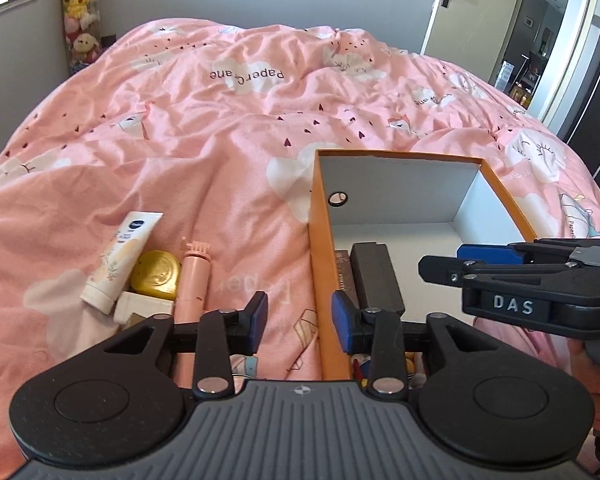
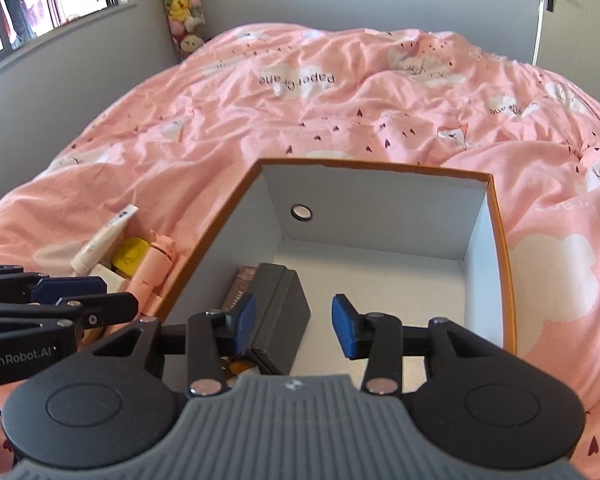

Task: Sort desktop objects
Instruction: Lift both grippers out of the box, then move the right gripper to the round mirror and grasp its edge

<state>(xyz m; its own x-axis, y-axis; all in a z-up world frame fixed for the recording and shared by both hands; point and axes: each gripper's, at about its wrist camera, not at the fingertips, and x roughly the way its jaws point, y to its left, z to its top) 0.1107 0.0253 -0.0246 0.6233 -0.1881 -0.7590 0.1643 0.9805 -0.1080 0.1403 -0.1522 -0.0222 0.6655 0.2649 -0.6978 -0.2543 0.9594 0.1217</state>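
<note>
While both grippers hang over the orange box [image 2: 500, 264] on the pink duvet [image 1: 204, 152], left gripper [image 1: 299, 322] and right gripper [image 2: 294, 326] are spread with nothing pinched; black case [image 2: 280, 312] sits inside, tube [image 1: 118, 256] and pink stick [image 1: 190, 280] outside left

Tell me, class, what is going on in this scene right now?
A person holding a gripper in each hand is sorting small items on a pink bedspread into an orange box. A dark case already lies inside. Both the left gripper and the right gripper are open and empty. A white tube, a yellow item and a pink stick wait beside the box.
</note>
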